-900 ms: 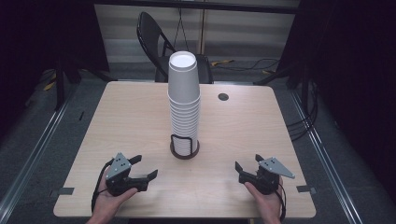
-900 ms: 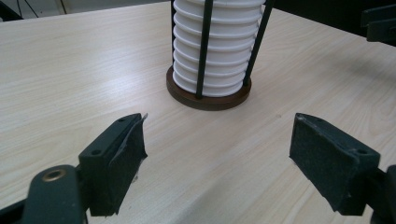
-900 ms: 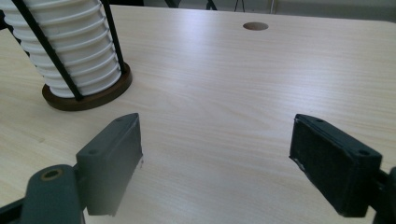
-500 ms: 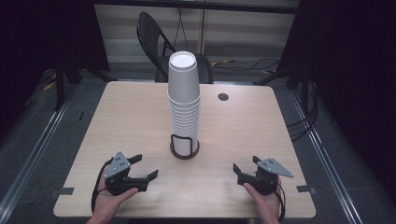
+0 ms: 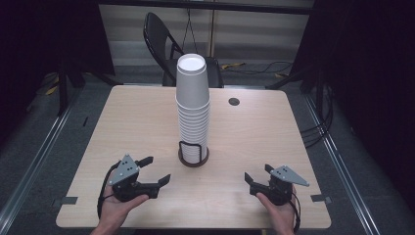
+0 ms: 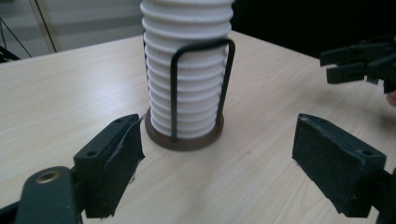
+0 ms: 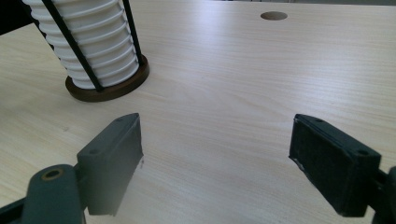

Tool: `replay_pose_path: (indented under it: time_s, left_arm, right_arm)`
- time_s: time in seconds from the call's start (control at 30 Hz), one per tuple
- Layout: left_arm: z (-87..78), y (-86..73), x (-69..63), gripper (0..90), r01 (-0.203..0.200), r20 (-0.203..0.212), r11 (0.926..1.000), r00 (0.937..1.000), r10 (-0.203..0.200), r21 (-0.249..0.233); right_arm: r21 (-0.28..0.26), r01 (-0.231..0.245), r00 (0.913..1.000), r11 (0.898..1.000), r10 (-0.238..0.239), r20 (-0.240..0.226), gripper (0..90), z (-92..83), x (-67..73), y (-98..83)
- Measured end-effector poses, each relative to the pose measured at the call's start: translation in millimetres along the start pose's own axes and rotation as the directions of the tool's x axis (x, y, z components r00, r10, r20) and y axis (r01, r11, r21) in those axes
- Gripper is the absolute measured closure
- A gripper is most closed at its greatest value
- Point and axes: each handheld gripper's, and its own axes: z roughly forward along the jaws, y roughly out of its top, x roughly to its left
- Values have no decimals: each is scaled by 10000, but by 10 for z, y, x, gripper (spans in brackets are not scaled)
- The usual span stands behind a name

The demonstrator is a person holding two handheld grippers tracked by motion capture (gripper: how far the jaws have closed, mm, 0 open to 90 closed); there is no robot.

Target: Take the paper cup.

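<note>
A tall stack of white paper cups (image 5: 193, 103) stands in a black wire holder with a round brown base (image 5: 193, 157) at the middle of the wooden table (image 5: 254, 132). My left gripper (image 5: 157, 169) rests near the front left, held in a hand, open, nothing between its pads. It faces the cups (image 6: 187, 70) and the base (image 6: 184, 139); its jaws (image 6: 217, 158) stand wide apart. My right gripper (image 5: 257, 171) lies at the front right, also open and empty (image 7: 217, 158), with the stack (image 7: 88, 42) off to its left. The right gripper (image 6: 355, 65) is also seen from the left gripper view.
A round cable hole (image 5: 234, 102) sits in the tabletop behind and to the right of the stack (image 7: 273, 15). A black folding chair (image 5: 161, 39) stands beyond the far edge. Dark floor and rails flank the table.
</note>
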Motion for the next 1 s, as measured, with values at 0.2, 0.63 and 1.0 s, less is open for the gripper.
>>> replay_pose_path:
  time_s: [0.2,0.63,1.0]
  left_arm:
    - [22,171,-13,158,-67,178,9996,9998,72,-291]
    - [51,470,-36,159,-204,402,9979,9989,229,-617]
    - [83,687,-20,157,-326,469,9969,9982,360,-720]
  right_arm:
    - [11,16,10000,10000,-16,1,166,5,3,2]
    - [141,125,9999,9998,-124,-55,166,33,25,1]
    - [221,138,9998,9997,-135,-127,170,44,33,-3]
